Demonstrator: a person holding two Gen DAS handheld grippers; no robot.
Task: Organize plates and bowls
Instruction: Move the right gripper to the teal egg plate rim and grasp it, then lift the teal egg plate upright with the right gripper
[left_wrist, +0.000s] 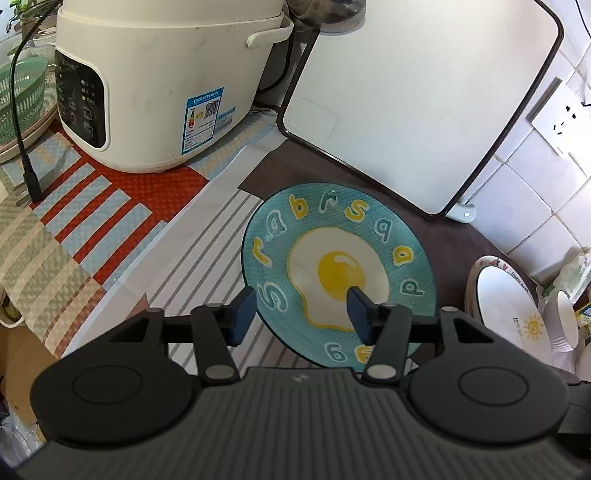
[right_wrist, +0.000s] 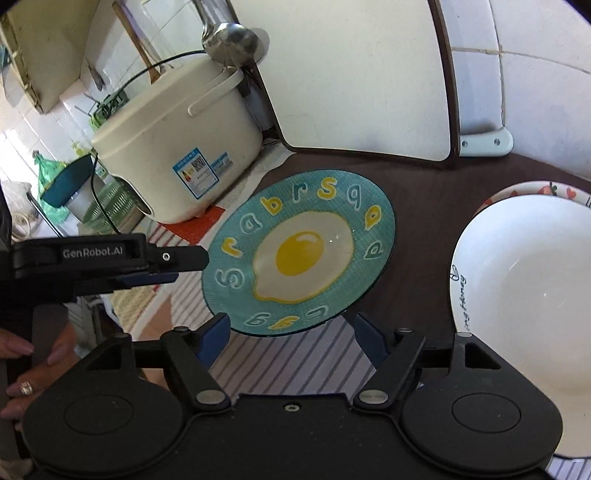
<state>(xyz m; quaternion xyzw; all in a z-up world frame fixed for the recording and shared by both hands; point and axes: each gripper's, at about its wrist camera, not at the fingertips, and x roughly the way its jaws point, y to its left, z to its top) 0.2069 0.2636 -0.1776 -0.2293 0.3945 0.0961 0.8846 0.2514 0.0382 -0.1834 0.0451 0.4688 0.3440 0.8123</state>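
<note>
A teal plate with a fried-egg picture and letters (left_wrist: 338, 275) lies flat on the counter; it also shows in the right wrist view (right_wrist: 299, 251). My left gripper (left_wrist: 301, 314) is open above the plate's near-left edge, one finger over the egg, one left of the rim. It also shows from the side in the right wrist view (right_wrist: 173, 266). My right gripper (right_wrist: 288, 336) is open and empty just short of the plate's near edge. A white bowl (right_wrist: 524, 317) sits on a strawberry-patterned plate (right_wrist: 546, 188) at the right, seen also in the left wrist view (left_wrist: 509, 306).
A cream rice cooker (left_wrist: 155, 81) stands at the back left on a red-and-striped mat (left_wrist: 122, 206). A white cutting board (left_wrist: 417, 99) leans against the tiled wall. A small white bowl (left_wrist: 563, 319) lies on its side at far right. A green basket (left_wrist: 18, 96) is far left.
</note>
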